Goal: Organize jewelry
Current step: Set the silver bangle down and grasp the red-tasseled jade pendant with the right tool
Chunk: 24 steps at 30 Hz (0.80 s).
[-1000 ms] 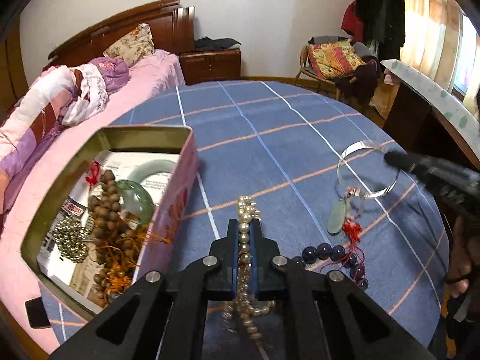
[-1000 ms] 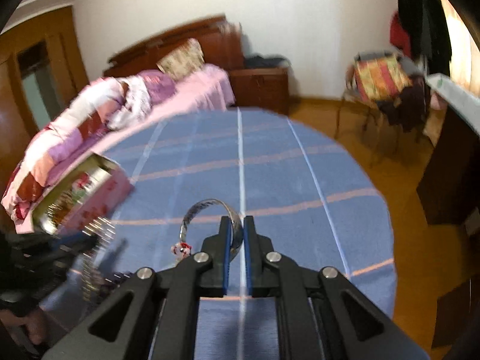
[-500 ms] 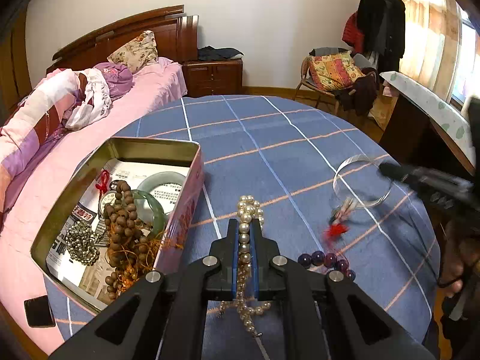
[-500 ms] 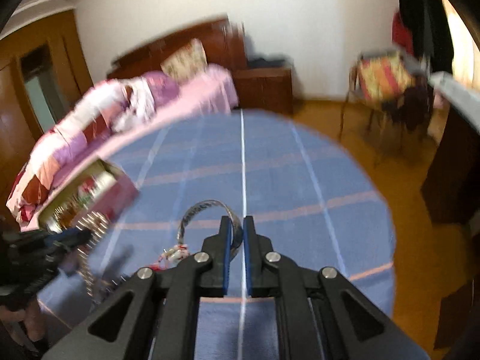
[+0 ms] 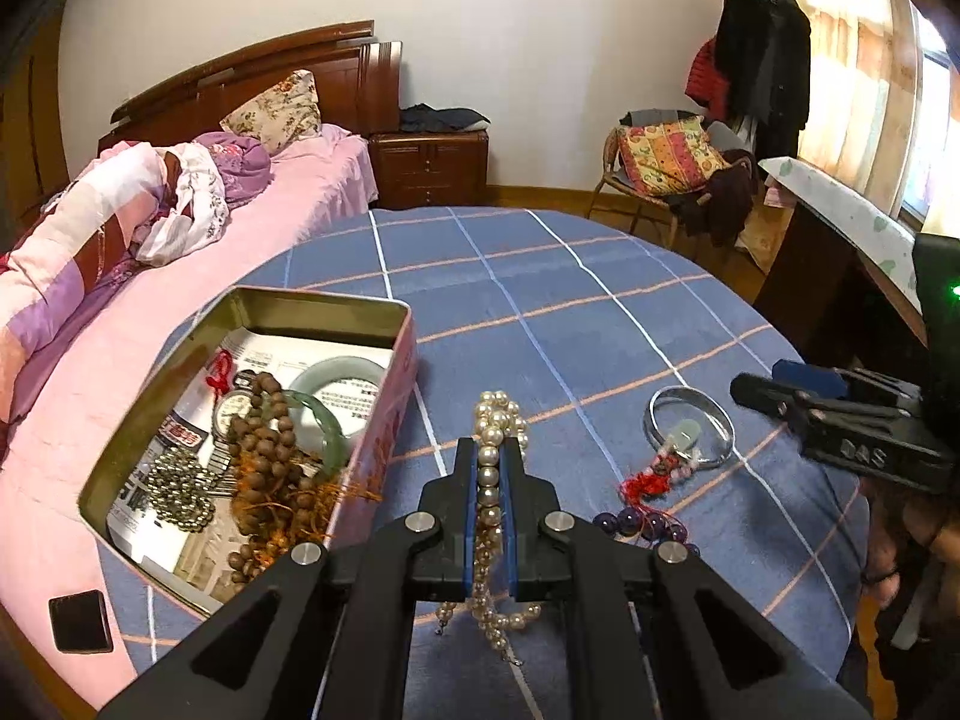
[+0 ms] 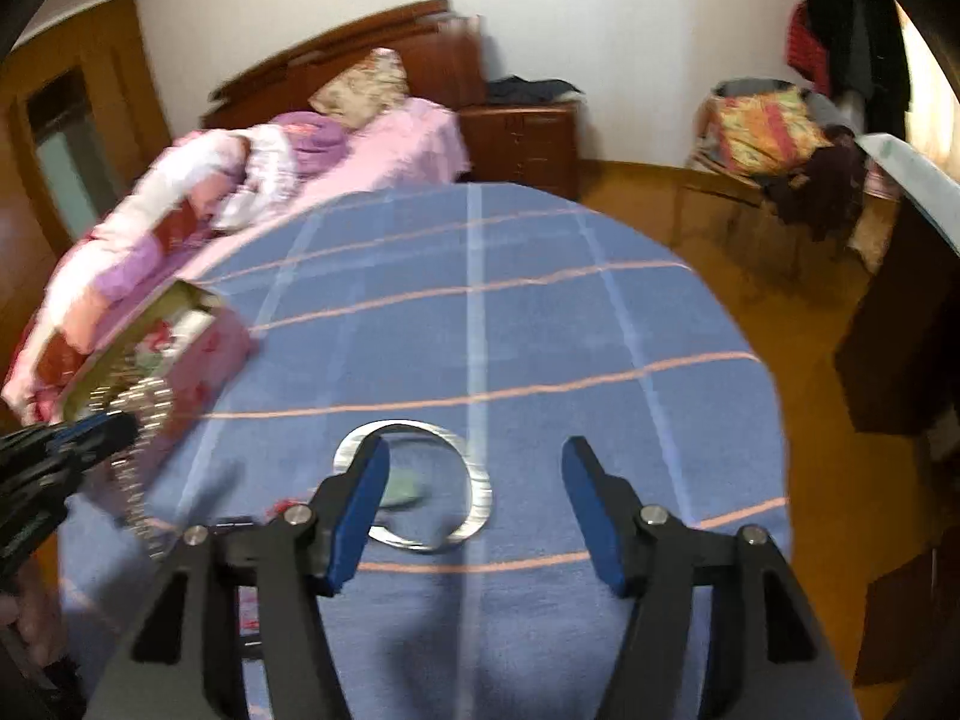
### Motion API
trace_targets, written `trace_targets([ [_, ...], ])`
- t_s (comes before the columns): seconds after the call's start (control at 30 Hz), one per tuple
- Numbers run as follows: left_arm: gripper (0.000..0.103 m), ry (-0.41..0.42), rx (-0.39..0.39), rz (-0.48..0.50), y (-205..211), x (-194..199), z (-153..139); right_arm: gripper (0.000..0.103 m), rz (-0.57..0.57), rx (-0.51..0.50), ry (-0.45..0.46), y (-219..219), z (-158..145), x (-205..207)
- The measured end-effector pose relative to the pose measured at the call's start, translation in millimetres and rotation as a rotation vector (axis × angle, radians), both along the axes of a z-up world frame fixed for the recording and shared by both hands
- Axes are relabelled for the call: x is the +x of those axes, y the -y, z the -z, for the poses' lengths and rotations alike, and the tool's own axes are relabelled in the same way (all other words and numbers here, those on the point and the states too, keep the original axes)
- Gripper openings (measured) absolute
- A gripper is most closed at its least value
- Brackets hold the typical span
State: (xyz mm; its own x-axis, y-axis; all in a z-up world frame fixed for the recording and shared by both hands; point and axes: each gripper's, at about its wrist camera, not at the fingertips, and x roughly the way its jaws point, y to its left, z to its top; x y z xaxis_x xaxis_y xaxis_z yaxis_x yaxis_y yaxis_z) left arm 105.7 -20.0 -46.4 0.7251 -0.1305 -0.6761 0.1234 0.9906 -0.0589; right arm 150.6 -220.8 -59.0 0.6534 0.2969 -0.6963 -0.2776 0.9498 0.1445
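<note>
A dark wooden bed with a curved headboard and pink bedding stands against the plain white wall. Just right of the bed sits a low brown wooden nightstand with dark clothes folded on top. Further right of the bed, a cane chair with a patchwork cushion stands on the orange-brown wooden floor. Dark coats hang beside sunlit striped curtains.

A round surface under a blue cloth crossed by white and orange lines; near its left edge an open pink tin; toward the right edge a silver bangle lying flat, dark purple beads just nearer; a small black square at the near-left edge.
</note>
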Motion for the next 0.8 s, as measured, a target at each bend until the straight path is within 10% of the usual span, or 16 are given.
trace_targets([
  [0.23, 0.005, 0.020, -0.024, -0.023, -12.4, -5.5, -7.8, 0.033, -0.204, -0.025, -0.072, -55.8, 17.6, -18.6],
  [0.7, 0.005, 0.023, -0.055, -0.048, -23.3, -8.7, -8.4, 0.029, -0.208, -0.152, -0.084, -77.8, 33.4, -8.6],
  [0.8, 0.005, 0.025, -0.058, -0.045, -24.4, -10.1, -9.6, 0.012, -0.222, -0.240, -0.078, -85.4, 36.3, -10.0],
])
